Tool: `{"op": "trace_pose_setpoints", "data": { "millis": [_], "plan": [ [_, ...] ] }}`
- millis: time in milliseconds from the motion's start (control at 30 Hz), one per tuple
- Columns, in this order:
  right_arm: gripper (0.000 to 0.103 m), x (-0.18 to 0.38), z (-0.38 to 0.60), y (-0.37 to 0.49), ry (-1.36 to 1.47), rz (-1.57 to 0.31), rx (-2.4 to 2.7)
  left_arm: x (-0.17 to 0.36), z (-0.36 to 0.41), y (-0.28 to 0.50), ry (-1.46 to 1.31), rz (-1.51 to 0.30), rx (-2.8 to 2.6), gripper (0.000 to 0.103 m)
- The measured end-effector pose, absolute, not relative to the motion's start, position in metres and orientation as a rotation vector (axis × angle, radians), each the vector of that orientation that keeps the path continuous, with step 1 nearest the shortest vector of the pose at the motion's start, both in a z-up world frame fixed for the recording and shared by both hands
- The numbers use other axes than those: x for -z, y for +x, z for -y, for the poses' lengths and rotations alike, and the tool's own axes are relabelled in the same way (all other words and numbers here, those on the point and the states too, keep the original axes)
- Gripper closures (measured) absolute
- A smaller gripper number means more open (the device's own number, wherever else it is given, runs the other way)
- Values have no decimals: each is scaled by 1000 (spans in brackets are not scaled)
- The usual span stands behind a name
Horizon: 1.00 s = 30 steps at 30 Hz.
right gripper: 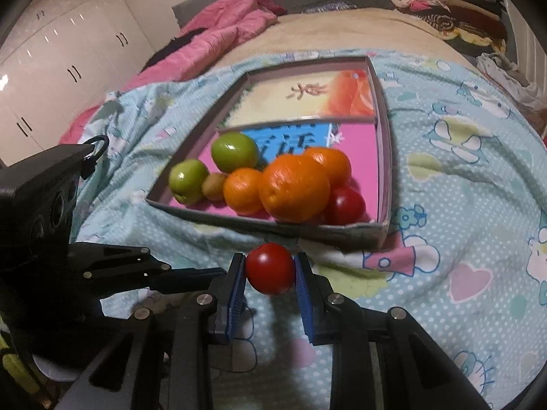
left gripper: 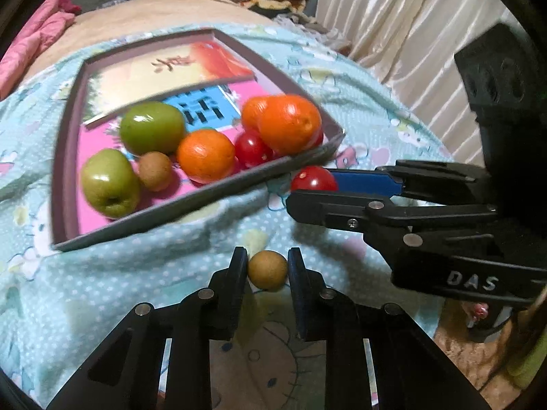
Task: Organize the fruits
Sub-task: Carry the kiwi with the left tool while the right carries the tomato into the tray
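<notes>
Now, over the pale-blue cartoon-print blanket, the left gripper clamps a small round brown fruit, the right gripper pinches a red cherry tomato, both just short of the shallow grey cardboard tray's near edge; white wardrobes behind.

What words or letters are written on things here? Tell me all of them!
"DAS": white letters on the right tool's black body.
Big dark Chinese characters on the blue print inside the box: too blurred to read.
A brush-style character on the cream print further back in the box: too blurred to read.
Nothing else readable.
</notes>
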State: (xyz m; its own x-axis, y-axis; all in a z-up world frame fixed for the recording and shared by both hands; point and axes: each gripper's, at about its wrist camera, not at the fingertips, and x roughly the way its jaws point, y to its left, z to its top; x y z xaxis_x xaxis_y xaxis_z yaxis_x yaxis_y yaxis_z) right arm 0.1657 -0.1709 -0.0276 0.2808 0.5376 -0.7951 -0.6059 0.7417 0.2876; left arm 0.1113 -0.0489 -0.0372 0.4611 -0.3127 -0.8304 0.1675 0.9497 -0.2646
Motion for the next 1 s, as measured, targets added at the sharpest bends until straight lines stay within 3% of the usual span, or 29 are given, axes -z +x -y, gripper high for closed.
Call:
{"op": "trace_pose_setpoints", "data": {
  "millis": [600, 1000],
  "plan": [
    [74, -22, 159, 158, -23, -803, -825, -18, -38, 98, -242, -836, 16, 78],
    [74, -34, 129, 159, -66, -740, -830, -7, -52, 107, -226, -847, -38, 78]
  ]
}}
